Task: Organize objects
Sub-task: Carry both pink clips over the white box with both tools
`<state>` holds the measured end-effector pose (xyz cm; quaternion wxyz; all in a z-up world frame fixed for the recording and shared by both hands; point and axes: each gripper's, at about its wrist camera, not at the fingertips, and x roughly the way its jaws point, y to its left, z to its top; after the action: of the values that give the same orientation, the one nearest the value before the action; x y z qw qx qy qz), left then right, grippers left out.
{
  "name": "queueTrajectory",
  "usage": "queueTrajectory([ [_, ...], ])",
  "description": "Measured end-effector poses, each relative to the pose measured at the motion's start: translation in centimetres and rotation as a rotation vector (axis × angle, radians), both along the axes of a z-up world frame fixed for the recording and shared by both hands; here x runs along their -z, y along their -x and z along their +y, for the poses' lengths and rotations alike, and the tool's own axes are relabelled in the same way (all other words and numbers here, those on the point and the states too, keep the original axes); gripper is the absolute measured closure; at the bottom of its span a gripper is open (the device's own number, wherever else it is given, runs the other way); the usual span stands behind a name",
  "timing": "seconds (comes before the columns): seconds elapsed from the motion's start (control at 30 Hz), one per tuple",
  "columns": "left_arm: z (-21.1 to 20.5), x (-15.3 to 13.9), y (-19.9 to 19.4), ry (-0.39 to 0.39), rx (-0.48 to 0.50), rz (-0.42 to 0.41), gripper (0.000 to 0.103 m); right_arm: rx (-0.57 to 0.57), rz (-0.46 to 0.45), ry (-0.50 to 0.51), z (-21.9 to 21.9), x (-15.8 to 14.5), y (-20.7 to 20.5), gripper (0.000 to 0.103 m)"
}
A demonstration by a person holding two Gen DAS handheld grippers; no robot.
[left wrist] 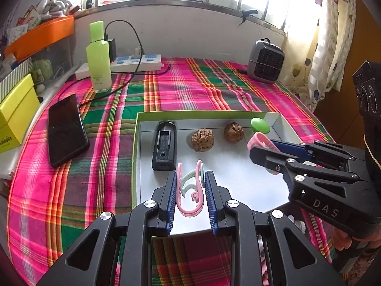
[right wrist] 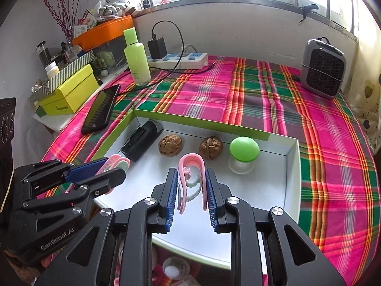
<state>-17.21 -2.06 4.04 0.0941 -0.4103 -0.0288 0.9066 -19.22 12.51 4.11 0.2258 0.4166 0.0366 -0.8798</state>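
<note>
Through my left wrist camera, my left gripper (left wrist: 190, 178) has its blue pads pressed in on a pink clip (left wrist: 190, 205), a U-shaped loop with a pale green curl inside it. The clip sits above the white floor of the shallow box lid (left wrist: 140, 143), which lies on the plaid tablecloth (left wrist: 181, 88). Along the far side of the lid stand a black holder (left wrist: 164, 145), two walnuts (left wrist: 203, 140) (left wrist: 234, 132) side by side, and a green knob (left wrist: 260, 125) in the far right corner. My right gripper (left wrist: 256, 149) reaches in from the right, clamped on a second pink clip (left wrist: 258, 140) just in front of the green knob. Left of the lid lies a dark phone (left wrist: 66, 130); behind it stand a green bottle (left wrist: 98, 57) and a white power strip (left wrist: 135, 63). A grey heater (left wrist: 265, 60) stands at the far right.

Through my right wrist camera, my right gripper (right wrist: 191, 178) is closed on its own pink clip (right wrist: 191, 164), loop end pointing away, held over the lid's white floor, near the right-hand walnut (right wrist: 211, 147). The green knob (right wrist: 244, 149) stands on a clear base just to the right. My left gripper (right wrist: 114, 170) enters from the left, fingers together on its pink clip (right wrist: 119, 162), close beside the black holder (right wrist: 142, 140). A yellow box (right wrist: 69, 95) sits beyond the table's left edge.
</note>
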Motion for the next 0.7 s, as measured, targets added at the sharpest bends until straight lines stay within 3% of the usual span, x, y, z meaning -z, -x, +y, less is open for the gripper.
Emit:
queueTrajectory([
  [0.7, -0.1, 1.9, 2.5, 0.032, -0.011, -0.057, 0.081, -0.042, -0.061, -0.040, -1.8, 2.0, 3.3, 0.078],
])
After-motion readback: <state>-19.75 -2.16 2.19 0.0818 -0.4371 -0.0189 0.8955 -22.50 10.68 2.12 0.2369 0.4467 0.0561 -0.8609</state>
